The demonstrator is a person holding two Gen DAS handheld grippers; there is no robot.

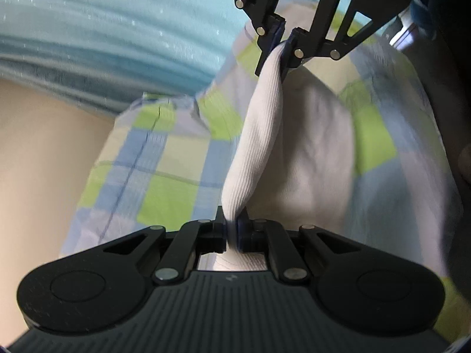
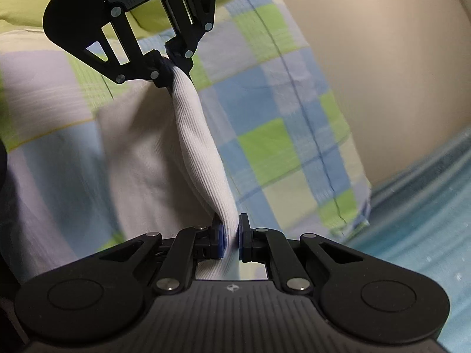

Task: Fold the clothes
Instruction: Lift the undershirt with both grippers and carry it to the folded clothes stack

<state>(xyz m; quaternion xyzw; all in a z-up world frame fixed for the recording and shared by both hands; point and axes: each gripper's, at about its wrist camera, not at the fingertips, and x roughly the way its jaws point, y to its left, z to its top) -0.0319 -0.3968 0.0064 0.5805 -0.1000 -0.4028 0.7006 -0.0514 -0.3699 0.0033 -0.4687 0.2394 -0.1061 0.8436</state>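
White ribbed garment [image 1: 259, 135] hangs stretched between both grippers above the checked bedsheet [image 1: 164, 158], its lower part draping onto it; left gripper [image 1: 234, 232] pinches one end, right gripper [image 2: 231, 235] the other, fingers narrowed on cloth, probably to keep an edge taut for folding; no containers visible.

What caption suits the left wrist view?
Left gripper and right gripper both clamp a white ribbed garment above a checked bedsheet.
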